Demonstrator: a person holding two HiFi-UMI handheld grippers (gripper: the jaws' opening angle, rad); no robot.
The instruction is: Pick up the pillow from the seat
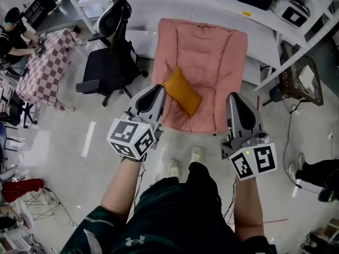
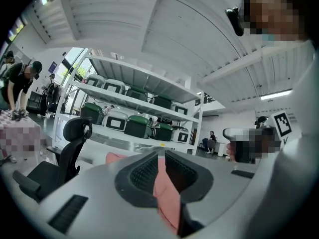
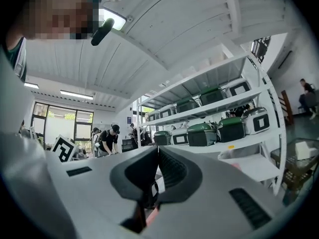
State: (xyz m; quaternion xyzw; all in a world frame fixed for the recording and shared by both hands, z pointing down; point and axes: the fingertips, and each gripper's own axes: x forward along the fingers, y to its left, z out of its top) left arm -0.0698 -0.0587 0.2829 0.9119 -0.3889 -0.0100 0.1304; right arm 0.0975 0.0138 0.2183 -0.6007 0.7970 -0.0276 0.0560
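Note:
An orange pillow [image 1: 182, 91] lies tilted on the seat of a pink padded folding chair [image 1: 212, 52] in the head view. My left gripper [image 1: 158, 89] hovers just left of the pillow's near end, over the seat's left edge, jaws together with nothing between them. My right gripper [image 1: 234, 97] sits at the seat's right front corner, a short way right of the pillow, also shut and empty. In the left gripper view the left gripper [image 2: 159, 153] points level, and the pink chair [image 2: 167, 195] shows through the slit behind its tips. The right gripper [image 3: 158, 151] points level at the shelves; the pillow is hidden there.
A black office chair [image 1: 108, 62] stands left of the pink chair. A table with a checked cloth [image 1: 45, 67] and a seated person [image 1: 13, 36] are at far left. White shelving [image 1: 296, 30] runs behind and to the right, holding green bins [image 2: 137, 126]. My feet [image 1: 183, 163] are before the seat.

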